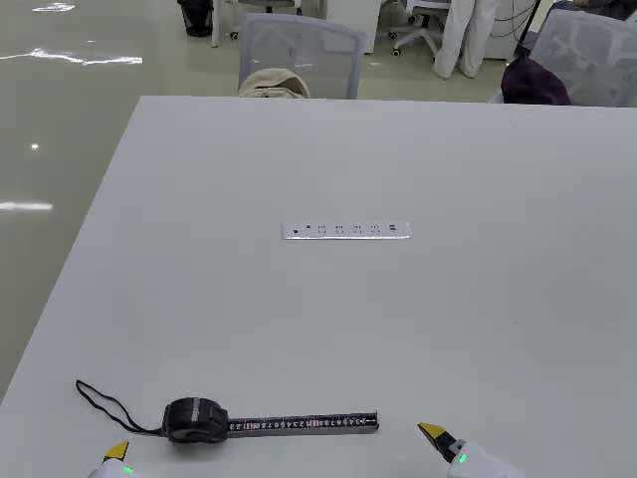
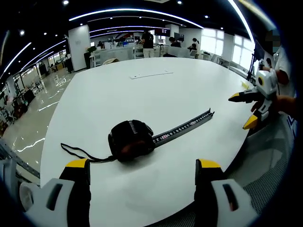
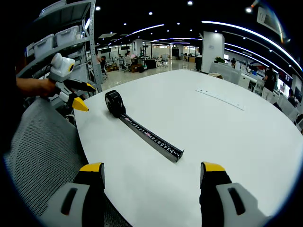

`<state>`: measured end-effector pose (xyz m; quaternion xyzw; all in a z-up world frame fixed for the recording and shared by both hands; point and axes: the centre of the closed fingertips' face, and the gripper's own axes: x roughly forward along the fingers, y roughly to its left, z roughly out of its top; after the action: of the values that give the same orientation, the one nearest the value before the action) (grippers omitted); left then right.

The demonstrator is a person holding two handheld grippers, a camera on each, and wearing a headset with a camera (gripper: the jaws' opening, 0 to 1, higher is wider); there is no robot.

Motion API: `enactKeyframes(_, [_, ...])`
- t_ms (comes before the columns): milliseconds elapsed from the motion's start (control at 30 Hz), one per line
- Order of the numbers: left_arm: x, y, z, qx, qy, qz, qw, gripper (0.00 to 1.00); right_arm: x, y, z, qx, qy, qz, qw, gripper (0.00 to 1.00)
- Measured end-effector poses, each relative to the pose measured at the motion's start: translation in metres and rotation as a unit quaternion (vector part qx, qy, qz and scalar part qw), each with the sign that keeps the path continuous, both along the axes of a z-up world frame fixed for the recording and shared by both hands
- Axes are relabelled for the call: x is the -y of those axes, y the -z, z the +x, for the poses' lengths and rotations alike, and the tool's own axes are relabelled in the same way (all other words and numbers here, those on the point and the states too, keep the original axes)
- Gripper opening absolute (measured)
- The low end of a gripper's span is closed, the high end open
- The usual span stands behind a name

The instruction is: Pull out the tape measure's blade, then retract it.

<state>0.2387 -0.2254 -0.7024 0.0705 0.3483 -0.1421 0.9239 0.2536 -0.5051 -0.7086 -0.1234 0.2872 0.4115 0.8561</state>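
Found the left hand-held gripper point(image 2: 143, 165) wide open, with nothing between its jaws, at the near edge of the worktop point(image 1: 348, 319) and just behind the case of the tape measure point(image 2: 130, 139). Found the right hand-held gripper point(image 3: 152, 166) also wide open and empty, pointing toward the free end of the blade point(image 3: 149, 136) but apart from it. Saw the tape measure lying flat on the worktop near the front edge, touched by neither hand-held gripper, with the black case on the left and the blade drawn out straight to the right, markings up. Noted a thin black strap point(image 1: 105, 401) going from the case to the left in a loop. Farther out, near the middle of the worktop, noticed a flat white strip point(image 1: 345, 231) with small markings, well apart from the tape measure. Beyond the far edge, saw a grey mesh chair point(image 1: 299, 55).
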Motion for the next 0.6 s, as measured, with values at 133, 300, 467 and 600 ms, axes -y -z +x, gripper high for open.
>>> enactKeyframes(133, [-0.0014,0.001,0.0012,0.001,-0.01,0.006,0.9999,0.9,-0.0014,0.0031,0.0016,-0.003,-0.006,0.002,1.0,0.83])
enactKeyframes(300, [-0.0025,0.0029,0.0008,0.0,-0.02,0.004,0.9998,0.88,-0.0032,0.004,0.0043,-0.004,-0.013,0.004,0.9999,0.8])
enactKeyframes(467, [-0.0026,0.0046,0.0033,-0.001,-0.026,0.003,0.9997,0.86,-0.0045,0.0061,0.007,-0.006,-0.024,0.006,0.9997,0.77])
enactKeyframes(600, [0.0003,0.0055,0.0044,-0.006,-0.026,0.001,0.9997,0.82,-0.0046,0.0089,0.0095,-0.006,-0.033,0.002,0.9994,0.74])
